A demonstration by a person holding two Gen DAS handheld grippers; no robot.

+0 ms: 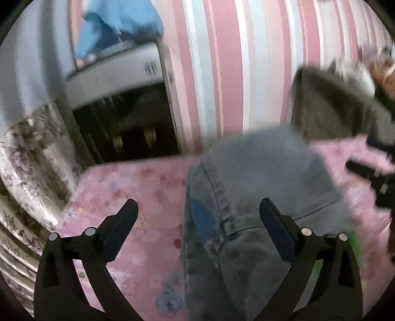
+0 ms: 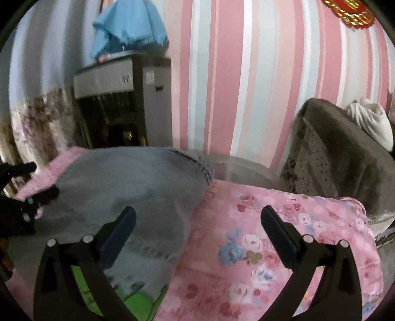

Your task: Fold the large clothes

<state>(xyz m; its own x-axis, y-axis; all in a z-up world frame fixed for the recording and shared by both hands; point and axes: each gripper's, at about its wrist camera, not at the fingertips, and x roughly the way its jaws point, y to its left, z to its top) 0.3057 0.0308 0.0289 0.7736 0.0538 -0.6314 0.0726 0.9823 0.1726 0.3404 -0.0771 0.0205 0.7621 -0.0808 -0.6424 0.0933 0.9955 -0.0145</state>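
No readable text, brand or number in either view. Red-and-gold wall ornament [image 2: 349, 11], upper right of right wrist view, may carry characters but they're illegible. Cabinet [image 2: 123, 79] marks too blurred.

A bed covered with a pink floral sheet [image 2: 284, 222] carries a pair of grey-blue denim jeans [image 2: 138, 187], lying in a folded heap on its left part. Something bright green [image 2: 133, 303] shows at the jeans' near edge. A brown fuzzy blanket [image 2: 345, 153] rests at the far right corner.
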